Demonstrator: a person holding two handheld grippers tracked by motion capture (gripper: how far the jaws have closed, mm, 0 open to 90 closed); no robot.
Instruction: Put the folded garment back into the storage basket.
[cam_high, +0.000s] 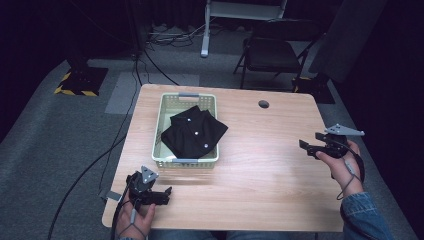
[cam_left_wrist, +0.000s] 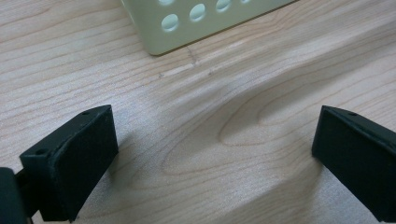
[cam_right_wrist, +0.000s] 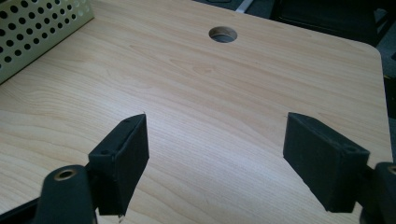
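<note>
Black folded shirt (cam_high: 194, 134) is seen lying cornerwise in the pale basket (cam_high: 165, 105), while left gripper (cam_high: 161, 195) and right gripper (cam_high: 311, 145) are held spread wide, empty, above the table (cam_high: 260, 180).

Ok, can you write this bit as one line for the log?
left claw: open, empty | right claw: open, empty | black shirt: folded in basket | table: both claws over it

No readable text, labels, brands or numbers; any small print may be lost to blur.

The basket (cam_left_wrist: 205, 23) is cut off by the frame's top edge, and its folded dark garment (cam_high: 194, 132), perhaps a shirt, cannot be told apart further.
</note>
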